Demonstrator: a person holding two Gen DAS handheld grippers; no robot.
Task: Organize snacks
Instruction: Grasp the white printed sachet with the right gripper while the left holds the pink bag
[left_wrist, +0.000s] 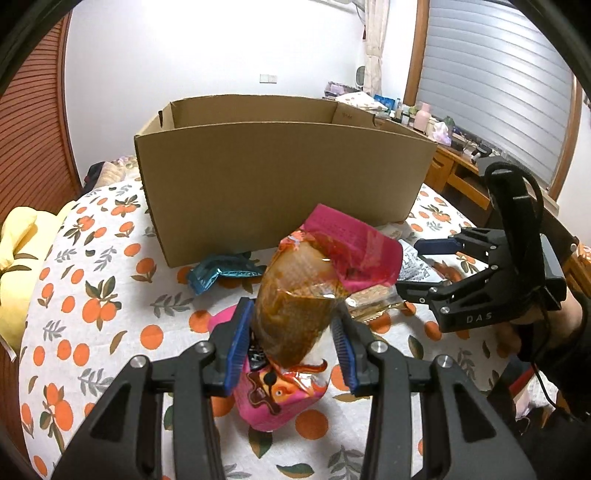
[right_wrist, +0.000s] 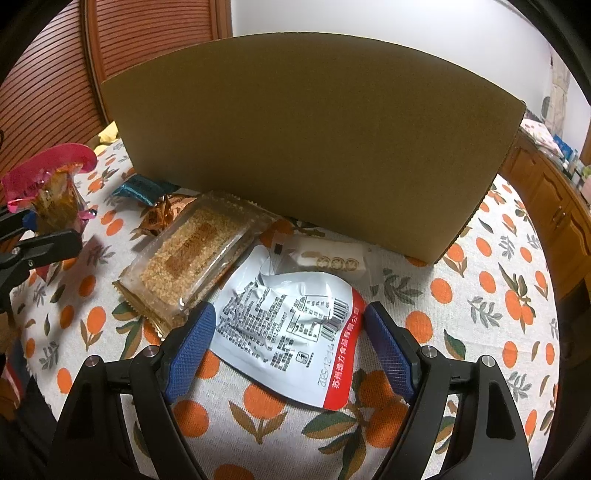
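Observation:
My left gripper (left_wrist: 293, 332) is shut on a pink-topped clear snack packet (left_wrist: 332, 240) with brown contents and holds it off the cloth in front of the open cardboard box (left_wrist: 280, 177). More pink wrapping (left_wrist: 273, 406) shows under the jaws; I cannot tell whether it is a separate packet. My right gripper (right_wrist: 290, 314) stands open low over a white and red packet (right_wrist: 280, 339) that lies flat, one pad on either side and neither touching. The right wrist view shows the left gripper (right_wrist: 51, 225) and its packet (right_wrist: 55, 199) at the far left.
On the orange-print tablecloth (right_wrist: 480, 295) before the box (right_wrist: 310, 147) lie a clear sesame-bar packet (right_wrist: 188, 258), a small white packet (right_wrist: 332, 262), an orange-brown wrapper (right_wrist: 162, 218) and a teal packet (left_wrist: 218, 273). A yellow cloth (left_wrist: 18, 236) is at the left, a cluttered desk (left_wrist: 424, 114) behind.

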